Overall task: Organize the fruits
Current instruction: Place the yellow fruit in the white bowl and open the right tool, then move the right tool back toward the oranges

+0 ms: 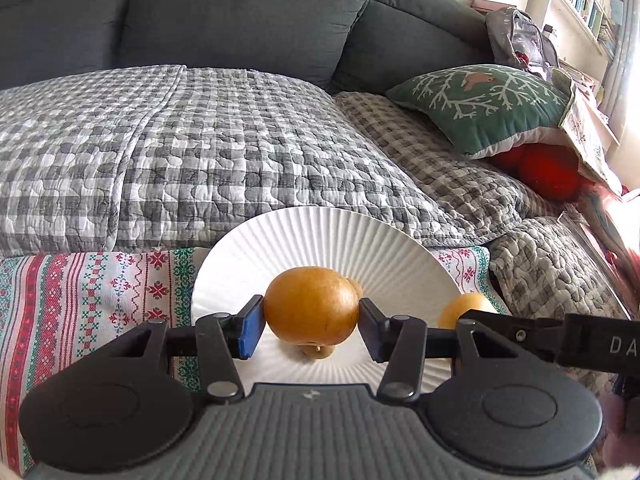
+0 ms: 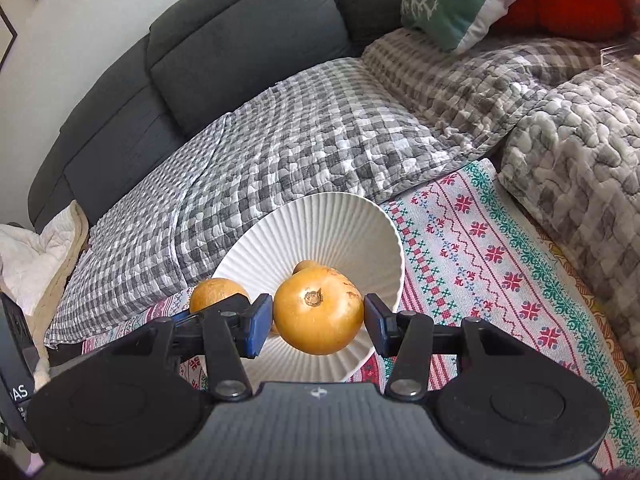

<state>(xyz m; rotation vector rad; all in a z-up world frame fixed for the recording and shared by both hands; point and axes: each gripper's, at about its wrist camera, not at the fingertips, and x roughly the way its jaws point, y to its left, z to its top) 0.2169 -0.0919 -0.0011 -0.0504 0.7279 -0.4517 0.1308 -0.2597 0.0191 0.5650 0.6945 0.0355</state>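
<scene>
Two round golden-brown fruits are up in the air over the white ribbed ceramic plate (image 1: 320, 236): the left gripper (image 1: 311, 326) pinches one fruit (image 1: 311, 304) between its blue-padded fingers (image 1: 252, 332), and the right gripper (image 2: 318, 320) clamps the other, stem-end facing the camera (image 2: 318, 310), just beside it. A third, smaller golden fruit (image 2: 305, 267) already lies in the plate beneath them. The plate rests on a red-and-green patterned cloth (image 2: 480, 264), right against a grey checked quilt (image 1: 200, 152) spread over a dark grey sofa (image 1: 240, 16).
</scene>
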